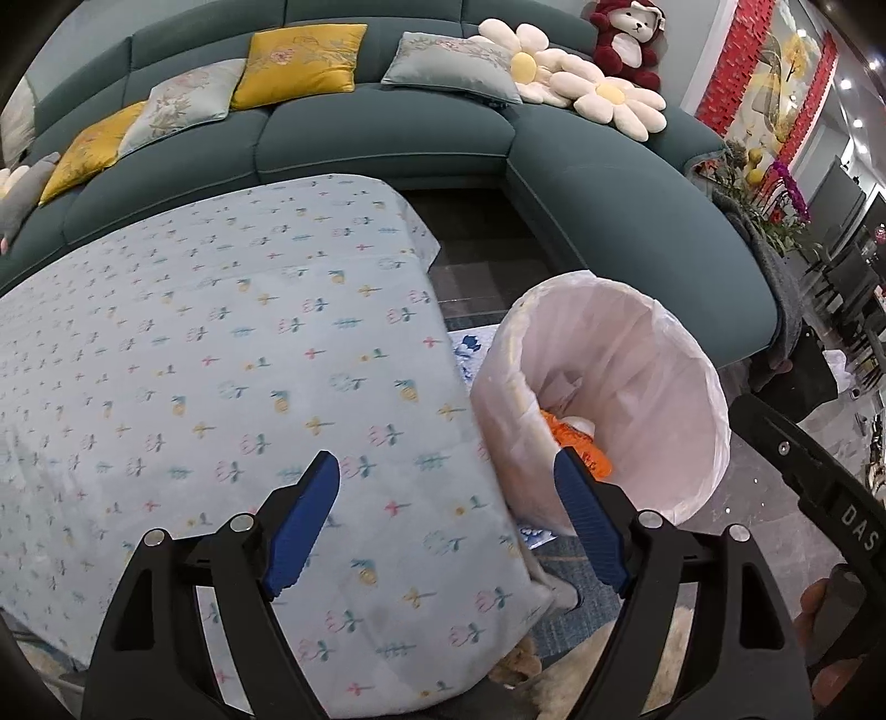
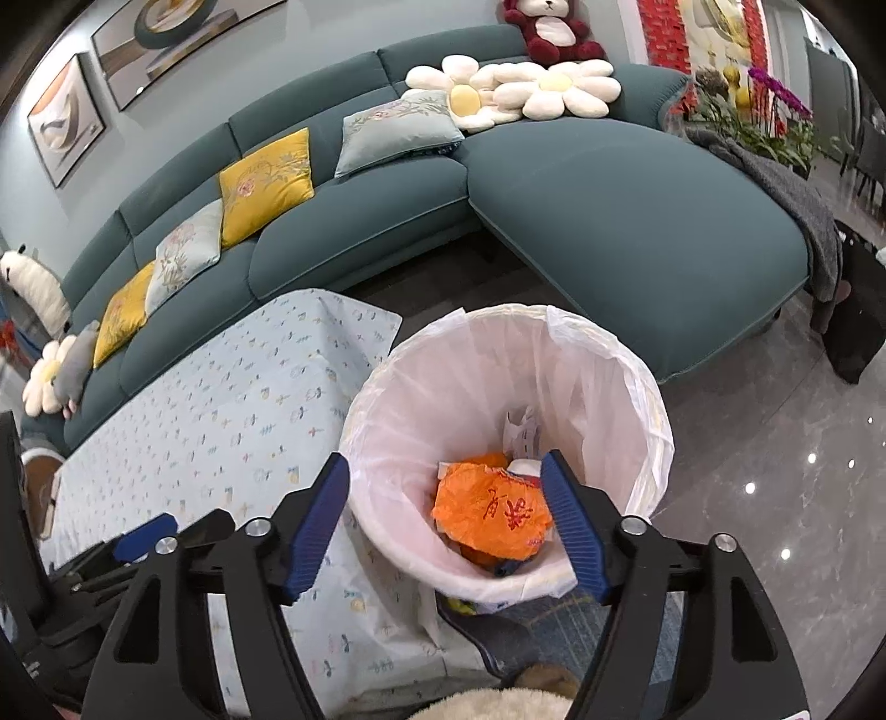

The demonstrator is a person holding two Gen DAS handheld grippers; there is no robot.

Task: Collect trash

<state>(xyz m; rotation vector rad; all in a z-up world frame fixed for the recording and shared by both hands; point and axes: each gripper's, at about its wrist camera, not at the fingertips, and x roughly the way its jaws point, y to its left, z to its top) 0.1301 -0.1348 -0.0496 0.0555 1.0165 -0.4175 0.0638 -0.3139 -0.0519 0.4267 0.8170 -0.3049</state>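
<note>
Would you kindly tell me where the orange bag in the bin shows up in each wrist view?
Left wrist: the orange bag sits lower right of centre, mostly hidden behind the bin's near rim and a blue finger.
Right wrist: just below centre, in plain sight inside the bin.
Shared landmark: the red teddy bear on the sofa.

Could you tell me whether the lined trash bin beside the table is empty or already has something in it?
Not empty: the trash bin holds a crumpled orange bag and white paper scraps.
</note>
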